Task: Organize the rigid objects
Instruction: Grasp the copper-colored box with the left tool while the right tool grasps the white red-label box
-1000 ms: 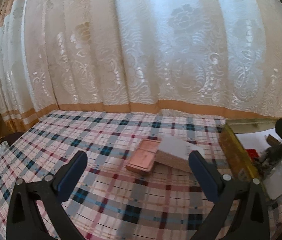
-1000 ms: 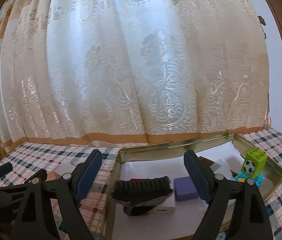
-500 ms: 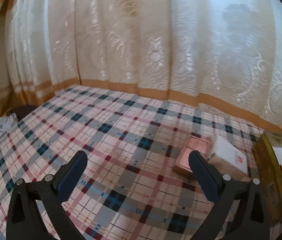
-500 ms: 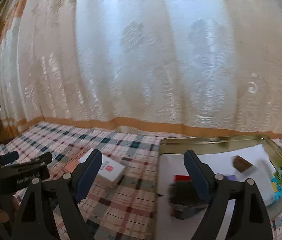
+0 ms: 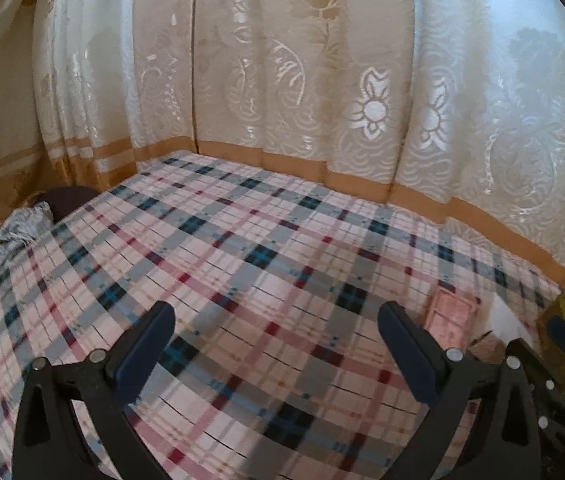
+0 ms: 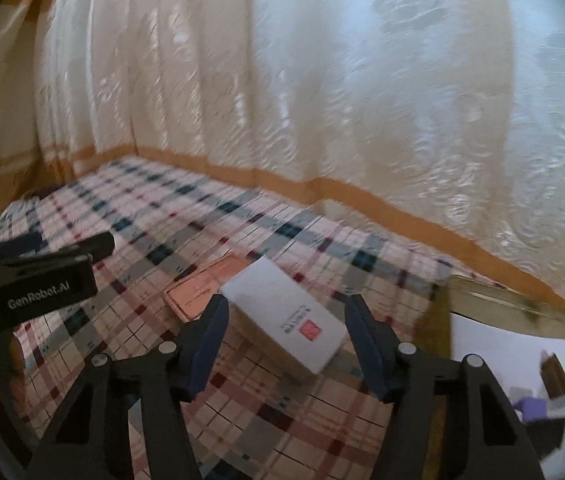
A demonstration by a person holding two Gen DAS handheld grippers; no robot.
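Observation:
A white box with a red square label (image 6: 287, 320) lies on the plaid tablecloth, partly over a flat pink case (image 6: 206, 284). My right gripper (image 6: 288, 344) is open and empty, its jaws on either side of the box's near part, just above it. My left gripper (image 5: 276, 344) is open and empty over bare cloth; the pink case (image 5: 451, 316) and the white box (image 5: 502, 320) lie to its right. The left gripper also shows at the left of the right wrist view (image 6: 42, 272).
A gold metal tray (image 6: 482, 292) lined with white paper stands right of the box; it holds a brown block (image 6: 556, 374), a purple block (image 6: 532, 408) and a dark object. A lace curtain hangs behind the table. A grey cloth (image 5: 14, 232) lies at the table's left edge.
Both grippers have swung left, away from the tray. The right gripper has come over the white box and its jaws have narrowed a little. The left gripper now faces bare cloth.

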